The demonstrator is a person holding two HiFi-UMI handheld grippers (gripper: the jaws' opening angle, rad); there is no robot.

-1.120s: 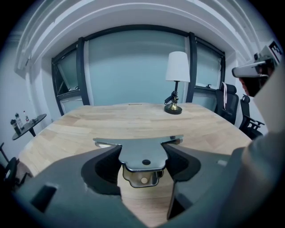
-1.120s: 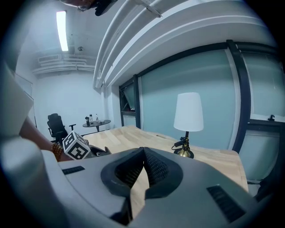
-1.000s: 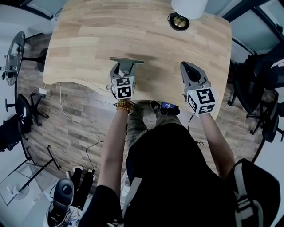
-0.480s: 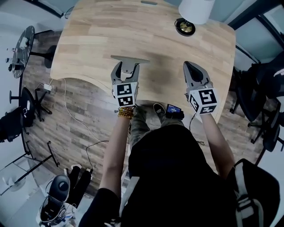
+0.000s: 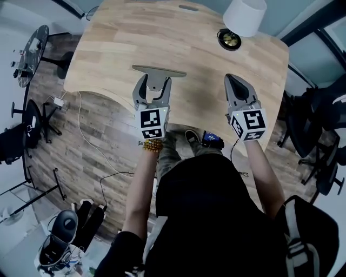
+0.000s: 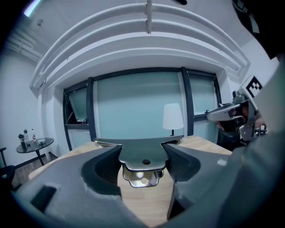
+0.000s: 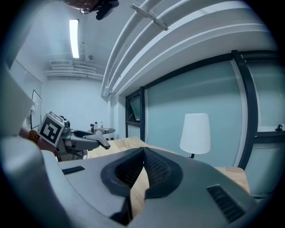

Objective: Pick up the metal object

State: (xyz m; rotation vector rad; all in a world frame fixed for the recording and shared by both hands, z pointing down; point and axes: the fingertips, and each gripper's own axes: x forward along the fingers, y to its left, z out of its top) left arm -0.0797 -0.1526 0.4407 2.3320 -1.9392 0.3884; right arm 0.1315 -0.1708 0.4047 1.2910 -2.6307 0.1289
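Your left gripper (image 5: 155,86) sat just left of centre in the head view. Its 2 jaws were set against either side of the narrow stem of the metal piece (image 5: 159,71), and the long crossbar lay beyond the jaw tips. In the left gripper view the flat grey stem (image 6: 142,153) filled the gap from 1 jaw to the other, so I judged it clamped. I could not tell whether the piece was clear of the table (image 5: 113,43) or resting on it.

Your right gripper (image 5: 239,86) hung right of centre over the same table. Its jaws were pressed together on nothing, and its own view (image 7: 143,153) showed only bare wood past the tips.

The hold itself was the weak point. You had only the thin edges of a smooth plate, and most of its weight sat in the crossbar, forward of the pads. A quick lift could have let the crossbar dip and the stem pivot or slide out. A shiny bent tab showed under the stem, and it might have dragged on the wood if you had pulled back before rising. Your right gripper was too far off to steady a slip. The lamp (image 5: 244,16) at the upper right was well apart from all this.
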